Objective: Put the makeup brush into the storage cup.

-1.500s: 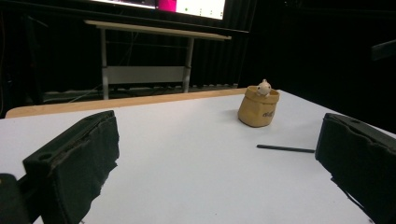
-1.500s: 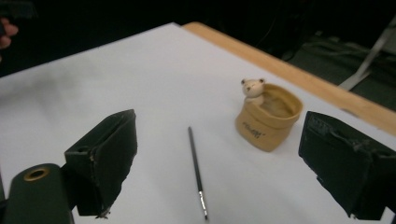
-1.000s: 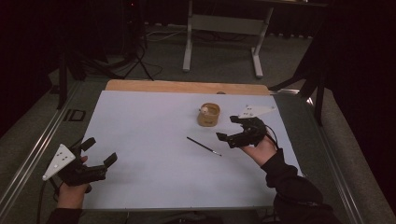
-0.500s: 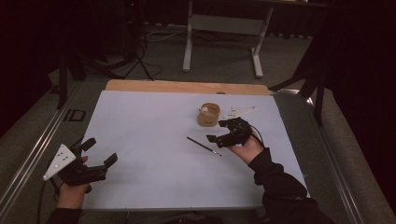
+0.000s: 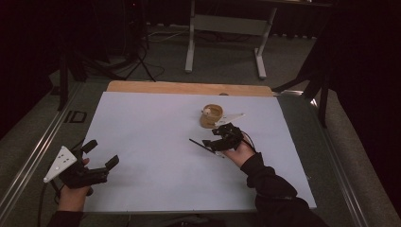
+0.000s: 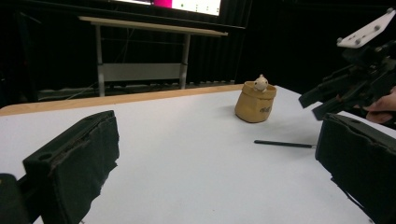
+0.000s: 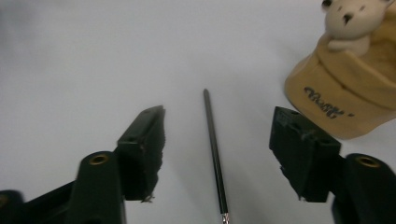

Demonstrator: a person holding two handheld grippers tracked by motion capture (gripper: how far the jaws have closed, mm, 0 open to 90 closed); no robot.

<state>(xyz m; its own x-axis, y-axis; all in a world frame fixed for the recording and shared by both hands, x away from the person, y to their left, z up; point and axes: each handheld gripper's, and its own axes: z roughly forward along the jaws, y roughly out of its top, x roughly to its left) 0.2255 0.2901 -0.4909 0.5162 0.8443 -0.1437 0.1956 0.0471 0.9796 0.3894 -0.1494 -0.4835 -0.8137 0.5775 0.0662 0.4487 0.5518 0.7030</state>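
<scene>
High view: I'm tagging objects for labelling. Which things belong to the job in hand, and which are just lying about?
In the job, likely:
right gripper, open, jaws either side of it
thin black stick

Lying about:
left gripper, open, apart
tan pot holding a small bear figure

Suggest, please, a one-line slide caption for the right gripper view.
Open right gripper straddling a thin black stick on the white table, beside a tan pouch-shaped holder with a bear figurine.

Dim room, lit white tabletop (image 5: pixel 156 142)

Surroundings fall to black; soft faint shadows under things; the right claw (image 7: pixel 219 158) close-up looks slightly blurred, no glare.
</scene>
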